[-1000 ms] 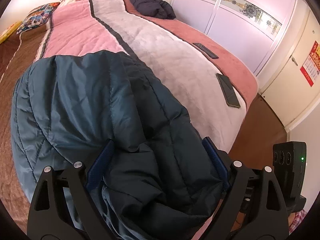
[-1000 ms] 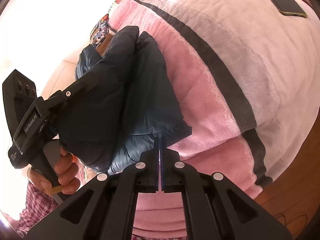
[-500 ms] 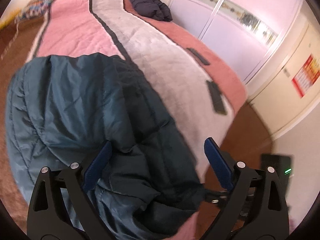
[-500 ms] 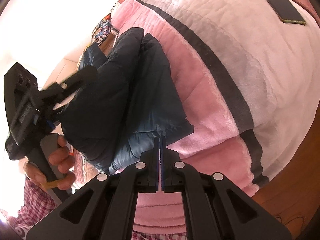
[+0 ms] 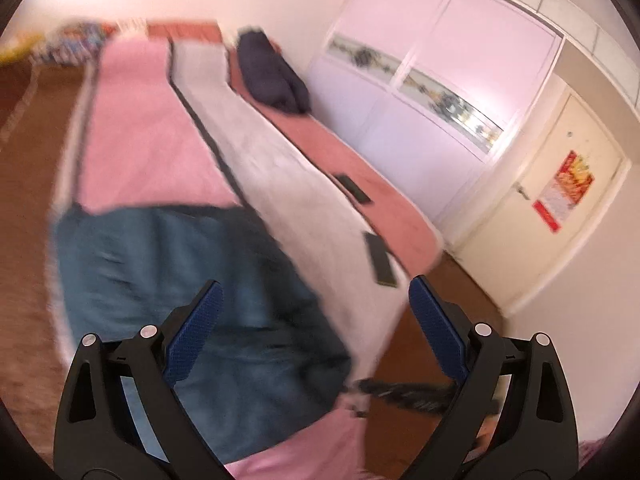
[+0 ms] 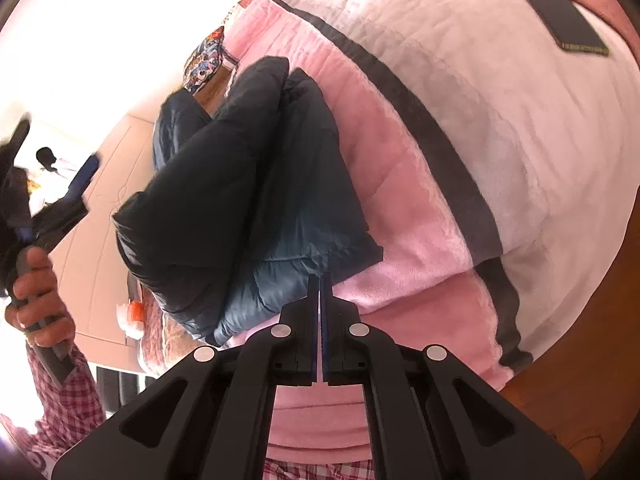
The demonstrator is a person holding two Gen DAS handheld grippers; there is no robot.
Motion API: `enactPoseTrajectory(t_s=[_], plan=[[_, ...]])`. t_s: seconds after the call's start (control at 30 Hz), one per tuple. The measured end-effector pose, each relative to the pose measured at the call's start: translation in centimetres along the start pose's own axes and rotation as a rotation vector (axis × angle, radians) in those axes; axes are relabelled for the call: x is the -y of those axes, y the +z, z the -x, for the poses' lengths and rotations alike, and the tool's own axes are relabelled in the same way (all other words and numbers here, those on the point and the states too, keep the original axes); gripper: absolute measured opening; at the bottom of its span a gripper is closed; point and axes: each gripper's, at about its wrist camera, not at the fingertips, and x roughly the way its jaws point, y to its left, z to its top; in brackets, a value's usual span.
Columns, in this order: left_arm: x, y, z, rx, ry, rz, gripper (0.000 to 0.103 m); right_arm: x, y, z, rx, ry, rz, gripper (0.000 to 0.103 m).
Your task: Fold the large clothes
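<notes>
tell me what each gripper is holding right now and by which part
The right gripper is shut on the near hem edge of the teal jacket. The left gripper is open and holds nothing.

Bed [image 5: 328, 216] covered by a blanket [image 6: 532, 128] in lengthwise bands of pink, pale grey and salmon, the pink and grey parted by a dark stripe. A folded teal padded jacket [image 5: 192, 280] lies on the pink band at the near end, a rolled dark garment [image 5: 272, 76] on the salmon band at the far end, and two dark phones lie apart along the right side, the nearer one [image 5: 382, 254] on the grey band and the farther one [image 5: 352, 189] at the seam between grey and salmon. A patterned pillow [image 6: 204, 62] rests at the far left, past the jacket.
</notes>
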Motion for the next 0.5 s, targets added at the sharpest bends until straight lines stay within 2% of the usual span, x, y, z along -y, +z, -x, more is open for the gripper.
enactPoseTrajectory(t_s=[0.1,0.23,0.3,0.33,0.4,0.5], plan=[[-2.7,-2.5,2.8,0.035,0.148,-0.008,0.092,-1.7,0.6,1.3,0.044,-0.003,0.054,0.002],[-6.8,-7.0,3.0,-0.02,0.274,0.08,0.083,-6.2,1.7,3.4,0.09,0.081,0.15,0.002],[-8.4,-9.0,2.3,-0.064,0.304,0.136,0.08,-9.8,2.1,3.8,0.094,0.131,0.233,0.002],[-9.3,-10.3,1.8,-0.093,0.293,0.177,0.079,-12.4,2.4,3.4,0.081,0.16,0.291,0.002],[-9.7,-11.3,1.4,-0.114,0.29,0.19,0.079,-15.3,2.6,2.4,0.056,0.187,0.353,0.001],[-9.9,-12.7,0.1,-0.171,0.286,0.174,0.079,-18.1,2.8,-1.7,-0.022,0.156,0.398,0.001]])
